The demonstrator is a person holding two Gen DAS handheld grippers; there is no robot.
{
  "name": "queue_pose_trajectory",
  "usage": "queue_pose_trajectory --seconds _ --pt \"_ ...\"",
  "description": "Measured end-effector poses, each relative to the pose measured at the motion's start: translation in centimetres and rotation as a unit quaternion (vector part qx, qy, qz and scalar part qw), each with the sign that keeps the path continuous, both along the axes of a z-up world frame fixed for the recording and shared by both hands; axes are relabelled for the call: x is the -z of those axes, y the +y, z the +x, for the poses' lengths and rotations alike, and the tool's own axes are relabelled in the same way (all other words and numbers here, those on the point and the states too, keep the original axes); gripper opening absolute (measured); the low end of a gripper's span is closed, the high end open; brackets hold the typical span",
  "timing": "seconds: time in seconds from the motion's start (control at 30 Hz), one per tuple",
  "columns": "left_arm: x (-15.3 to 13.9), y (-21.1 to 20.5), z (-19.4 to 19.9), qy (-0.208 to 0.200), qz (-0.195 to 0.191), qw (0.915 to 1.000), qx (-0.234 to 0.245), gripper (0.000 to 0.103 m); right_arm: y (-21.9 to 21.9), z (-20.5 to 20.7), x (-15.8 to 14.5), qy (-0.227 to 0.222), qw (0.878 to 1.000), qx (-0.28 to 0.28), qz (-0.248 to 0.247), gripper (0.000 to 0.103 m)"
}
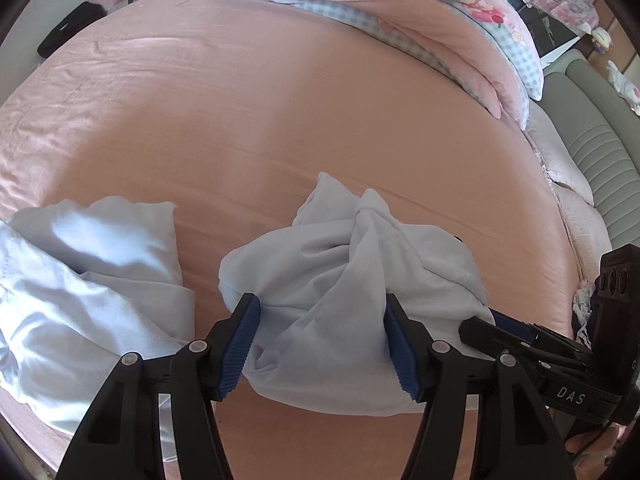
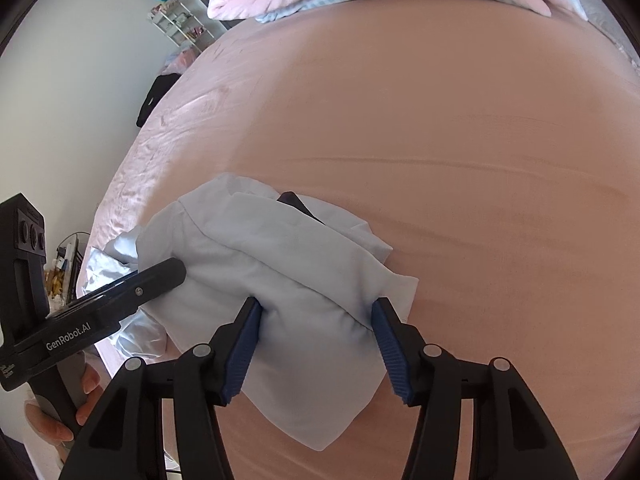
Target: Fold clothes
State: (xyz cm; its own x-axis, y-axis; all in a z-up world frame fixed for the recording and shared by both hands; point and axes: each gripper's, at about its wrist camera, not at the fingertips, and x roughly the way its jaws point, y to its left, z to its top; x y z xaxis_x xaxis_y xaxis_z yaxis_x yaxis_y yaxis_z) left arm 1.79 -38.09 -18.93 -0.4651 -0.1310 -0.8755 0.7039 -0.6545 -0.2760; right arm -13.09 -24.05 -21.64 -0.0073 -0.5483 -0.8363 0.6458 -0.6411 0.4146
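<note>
A pale blue garment [image 1: 340,248] lies bunched on the pink bedsheet [image 1: 280,120] near the front edge. My left gripper [image 1: 320,300] has its blue pads pressed into the near side of the bunch, with cloth filling the gap. My right gripper [image 2: 316,303] grips the same garment [image 2: 280,248] from the other side, and fabric bulges between its pads. Each gripper shows in the other's view: the right gripper [image 1: 480,326] at the lower right, the left gripper [image 2: 160,276] at the left. More pale blue cloth [image 1: 80,260] spreads to the left. A small dark tip [image 2: 296,202] pokes out of the folds.
A pink and checked quilt [image 1: 420,20] is heaped at the far end of the bed. A grey padded headboard [image 1: 600,152] runs along the right. A black bag [image 1: 72,34] and a wire shelf [image 2: 176,20] stand beyond the bed's left side. A person's hand [image 2: 60,420] holds the left gripper's handle.
</note>
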Motion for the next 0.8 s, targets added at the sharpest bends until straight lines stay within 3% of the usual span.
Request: queue_pose_trajectory --seconds 0.23,0.5,0.67,0.8 --pt "0.9 -0.5 1.5 0.003 0.016 0.9996 -0.022 0.073 -0.8 0.7 0.2 0.024 1.000 -0.014 0.008 0.057" --pt "-1.1 -0.3 2.2 0.019 0.057 0.9974 -0.041 0.072 -1.0 1.9 -1.6 0.070 0.997 -0.031 0.021 0.060" --pt "-3.9 1.1 2.4 0.050 0.048 0.9975 -0.013 0.072 -0.5 2.4 -3.1 0.090 0.995 -0.033 0.020 0.074" --pt "-5.1 2.3 2.2 0.050 0.027 0.9984 -0.004 0.082 -0.5 2.8 -4.0 0.108 0.993 -0.035 0.024 0.074"
